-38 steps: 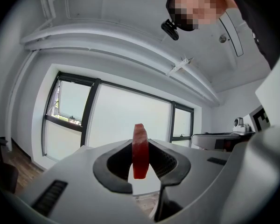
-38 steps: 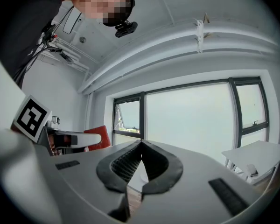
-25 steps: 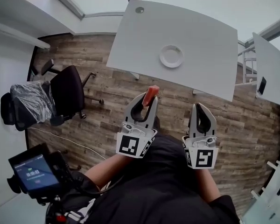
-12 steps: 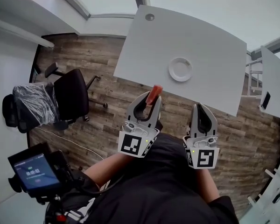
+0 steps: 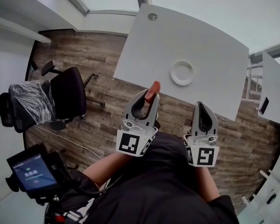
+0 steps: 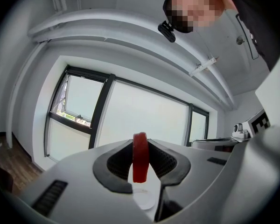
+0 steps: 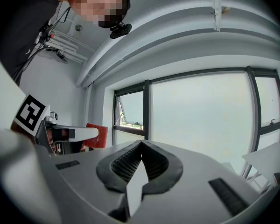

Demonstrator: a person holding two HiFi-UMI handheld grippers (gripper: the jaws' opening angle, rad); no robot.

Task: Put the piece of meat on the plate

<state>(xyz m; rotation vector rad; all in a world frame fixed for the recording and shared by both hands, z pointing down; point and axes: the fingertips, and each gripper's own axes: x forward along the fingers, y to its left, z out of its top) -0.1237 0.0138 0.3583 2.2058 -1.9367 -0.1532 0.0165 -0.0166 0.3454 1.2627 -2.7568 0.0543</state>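
The left tongs (image 5: 148,97) are clamped on the piece of meat (image 5: 152,90) — a red slab that stands on edge between the two dark ribbed pads, its upper end rising above the tips. In the left gripper view the left tongs (image 6: 140,146) pinch the piece of meat (image 6: 140,160) from both sides, and its lower end hangs in the gap behind the tips. The right tongs (image 5: 203,105), level with the left ones and well apart from them, are closed together with nothing between them; in the right gripper view their pads (image 7: 130,164) meet at the tip of the right tongs (image 7: 141,144).

Just ahead of both tongs lies the near edge of a pale grey surface (image 5: 177,36). The meat is over that edge, in the air. The plate (image 5: 182,73) — white, round, bare — sits on the surface ahead of the tongs, between their two lines and nearer the right one, apart from the meat; seen from the left tongs it lies straight ahead, below the meat (image 6: 143,197).

Under the tongs is a wooden plank floor (image 5: 84,59). Far out to the left of the left tongs stands a black office chair (image 5: 67,92), and beyond it another chair wrapped in plastic film (image 5: 30,101).
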